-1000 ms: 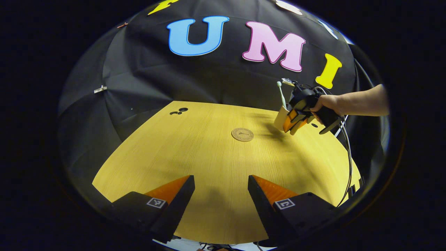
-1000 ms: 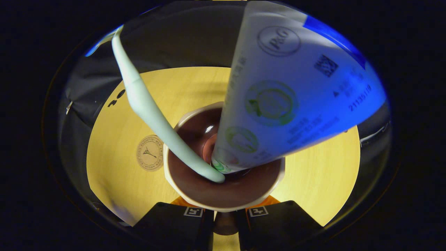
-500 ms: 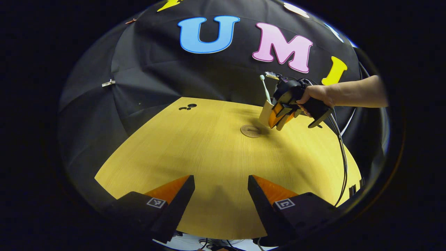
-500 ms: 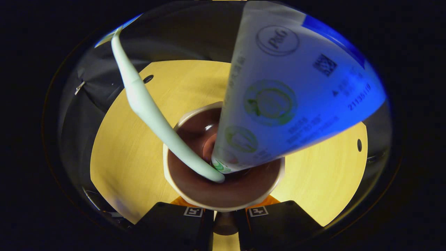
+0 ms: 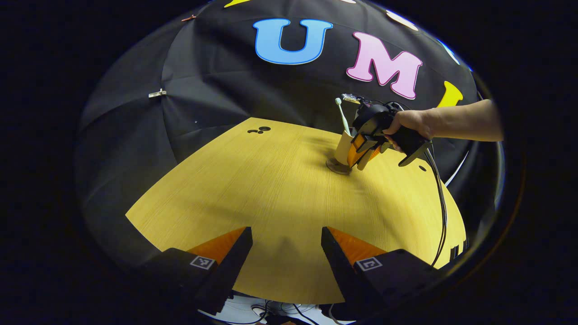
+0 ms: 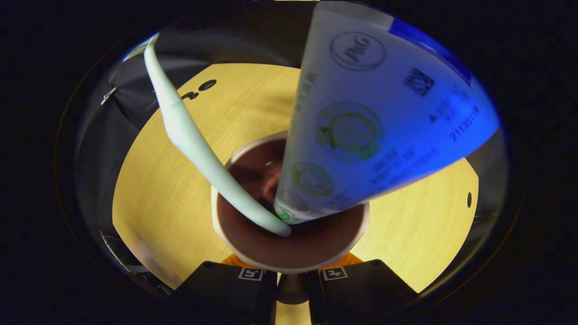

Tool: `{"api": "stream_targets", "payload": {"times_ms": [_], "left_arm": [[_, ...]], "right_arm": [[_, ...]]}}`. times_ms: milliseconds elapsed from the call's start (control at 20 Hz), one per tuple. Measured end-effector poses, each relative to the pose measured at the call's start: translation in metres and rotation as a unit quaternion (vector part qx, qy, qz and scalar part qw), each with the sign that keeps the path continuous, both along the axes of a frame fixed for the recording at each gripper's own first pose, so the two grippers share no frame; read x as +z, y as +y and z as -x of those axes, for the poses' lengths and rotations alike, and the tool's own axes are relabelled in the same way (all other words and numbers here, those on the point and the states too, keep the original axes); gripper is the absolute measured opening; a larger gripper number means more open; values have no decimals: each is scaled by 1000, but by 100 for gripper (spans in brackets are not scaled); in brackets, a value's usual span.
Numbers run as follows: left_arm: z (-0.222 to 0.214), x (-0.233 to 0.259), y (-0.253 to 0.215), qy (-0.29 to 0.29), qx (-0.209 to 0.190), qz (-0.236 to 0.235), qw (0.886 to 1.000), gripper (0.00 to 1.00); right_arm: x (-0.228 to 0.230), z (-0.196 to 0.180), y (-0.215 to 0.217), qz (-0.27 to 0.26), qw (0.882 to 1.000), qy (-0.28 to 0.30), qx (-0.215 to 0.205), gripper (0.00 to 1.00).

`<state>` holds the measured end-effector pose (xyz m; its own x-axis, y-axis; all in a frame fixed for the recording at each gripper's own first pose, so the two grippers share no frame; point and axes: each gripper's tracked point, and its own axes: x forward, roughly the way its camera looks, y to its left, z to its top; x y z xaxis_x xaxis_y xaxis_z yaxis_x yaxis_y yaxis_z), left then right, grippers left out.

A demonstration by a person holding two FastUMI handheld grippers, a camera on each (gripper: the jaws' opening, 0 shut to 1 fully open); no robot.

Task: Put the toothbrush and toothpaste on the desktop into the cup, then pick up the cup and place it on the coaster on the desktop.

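Observation:
In the left gripper view, a hand holds my right gripper at the far side of the yellow table. It is shut on a cream cup that stands over the round coaster; I cannot tell if they touch. A pale toothbrush sticks up from the cup. In the right gripper view, I look down into the cup, with its brown inside. The toothbrush and the white and blue toothpaste tube lean in it, above my right gripper. My left gripper stands open over the near table edge.
Small dark holes mark the table's far left corner, and one more hole lies by the hand. Cables hang from the right gripper down the table's right side. A metal clip is pinned to the cloth wall.
The right gripper has carried the cup leftward, from beside the coaster to over it. The coaster has left the right gripper view, hidden under the cup. The left gripper's view has shifted slightly.

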<state>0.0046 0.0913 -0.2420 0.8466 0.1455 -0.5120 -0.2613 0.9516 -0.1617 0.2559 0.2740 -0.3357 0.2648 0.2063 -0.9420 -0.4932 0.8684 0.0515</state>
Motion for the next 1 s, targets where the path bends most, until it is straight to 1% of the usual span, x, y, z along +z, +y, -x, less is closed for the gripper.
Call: {"api": "stream_targets", "payload": {"times_ms": [150,350,400,450,500,600,700,750,800,900,1000], "left_arm": [[4,-1,3,3,6,1,1000,97],[8,-5,8,5,20,3,1000,97],[8,-4,8,5,21,4,1000,98],[7,-4,9,4,22,5,1000,97],[8,-4,9,4,22,5,1000,97],[9,-3,7,4,20,5,1000,97],[8,-2,4,4,18,4,1000,97],[8,-1,2,4,16,4,1000,97],[7,1,-1,2,12,3,1000,98],[4,6,-7,-2,4,1,1000,97],[0,13,-13,-8,-4,-4,1000,97]], "right_arm": [[-3,4,-1,2,1000,14,0,32],[-14,13,6,8,1000,27,12,32],[-13,16,6,8,1000,28,11,27],[-13,11,7,0,1000,15,8,33],[-9,9,8,-4,1000,12,3,29],[-3,7,8,-14,1000,14,-8,42],[6,3,3,-20,1000,0,-12,51],[12,-1,0,-21,1000,-13,-15,61],[17,-2,-3,-25,999,-23,-16,83],[32,-3,-10,-39,998,-43,-27,98],[50,-3,-19,-56,995,-69,-42,99]]}}
